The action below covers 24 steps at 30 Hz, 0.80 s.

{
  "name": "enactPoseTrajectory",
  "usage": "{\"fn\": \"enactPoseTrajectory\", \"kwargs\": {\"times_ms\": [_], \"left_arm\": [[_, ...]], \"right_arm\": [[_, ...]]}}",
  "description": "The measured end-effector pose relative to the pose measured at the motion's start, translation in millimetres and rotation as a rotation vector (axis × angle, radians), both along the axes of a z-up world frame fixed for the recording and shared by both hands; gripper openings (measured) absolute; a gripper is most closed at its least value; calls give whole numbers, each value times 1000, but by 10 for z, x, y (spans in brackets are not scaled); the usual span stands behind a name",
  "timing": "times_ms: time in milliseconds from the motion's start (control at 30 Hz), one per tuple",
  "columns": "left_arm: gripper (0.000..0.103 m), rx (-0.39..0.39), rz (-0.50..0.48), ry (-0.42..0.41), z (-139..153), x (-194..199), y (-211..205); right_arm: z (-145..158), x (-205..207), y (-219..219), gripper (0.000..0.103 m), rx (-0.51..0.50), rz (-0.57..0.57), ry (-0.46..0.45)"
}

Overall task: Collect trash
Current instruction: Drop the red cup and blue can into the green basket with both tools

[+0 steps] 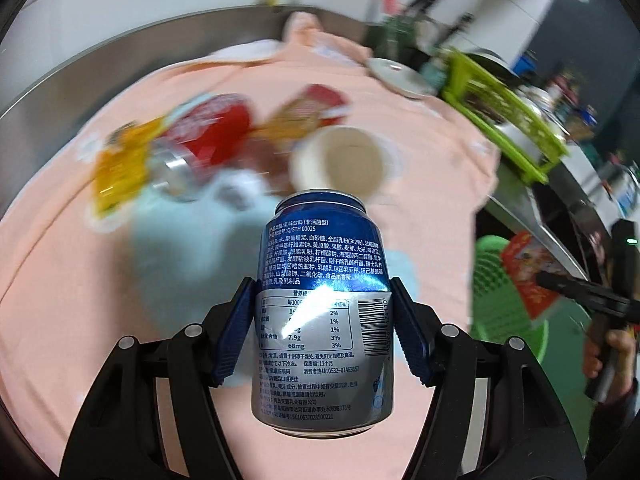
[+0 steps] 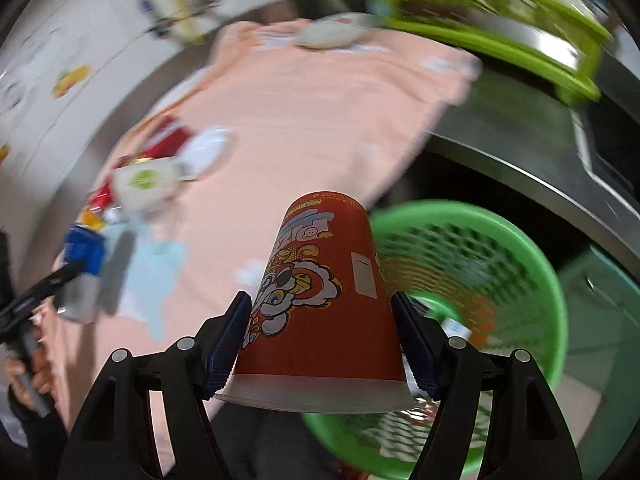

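My left gripper (image 1: 324, 320) is shut on a blue and silver drink can (image 1: 322, 304) and holds it above the pink cloth (image 1: 80, 300). My right gripper (image 2: 320, 336) is shut on a red paper cup (image 2: 324, 312), held upside down beside the rim of the green trash basket (image 2: 500, 264). The basket also shows at the right of the left wrist view (image 1: 504, 300), with the red cup (image 1: 528, 276) over it. More trash lies on the cloth: a red can (image 1: 200, 136), a yellow wrapper (image 1: 116, 168), a white paper cup (image 1: 340, 160), a snack packet (image 1: 308, 112).
A white plate (image 1: 400, 76) lies at the cloth's far edge. A lime green rack (image 1: 504, 116) stands on the steel counter (image 2: 520, 152) to the right. A light blue tissue (image 2: 156, 276) lies on the cloth. A white carton (image 2: 148, 180) sits among the trash.
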<state>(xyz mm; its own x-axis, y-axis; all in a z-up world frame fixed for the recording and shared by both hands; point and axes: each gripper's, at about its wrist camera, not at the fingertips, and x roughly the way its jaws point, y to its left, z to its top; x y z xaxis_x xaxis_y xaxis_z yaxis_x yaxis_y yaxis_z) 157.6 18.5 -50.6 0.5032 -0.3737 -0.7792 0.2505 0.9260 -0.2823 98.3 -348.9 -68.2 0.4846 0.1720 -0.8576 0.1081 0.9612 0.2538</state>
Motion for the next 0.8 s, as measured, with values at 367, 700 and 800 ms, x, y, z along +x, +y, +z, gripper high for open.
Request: {"fn": "enactPoseTrajectory", "kwargs": {"times_ms": [367, 700, 800], "left_arm": [[65, -1, -240, 11, 11, -85, -1479], [65, 9, -392, 60, -283, -159, -2597], [66, 21, -419, 81, -407, -156, -2840]], "right_arm": [[-643, -115, -786, 69, 11, -163, 51], [-448, -378, -949, 77, -27, -166, -28], [-365, -474, -961, 77, -64, -156, -47]]}}
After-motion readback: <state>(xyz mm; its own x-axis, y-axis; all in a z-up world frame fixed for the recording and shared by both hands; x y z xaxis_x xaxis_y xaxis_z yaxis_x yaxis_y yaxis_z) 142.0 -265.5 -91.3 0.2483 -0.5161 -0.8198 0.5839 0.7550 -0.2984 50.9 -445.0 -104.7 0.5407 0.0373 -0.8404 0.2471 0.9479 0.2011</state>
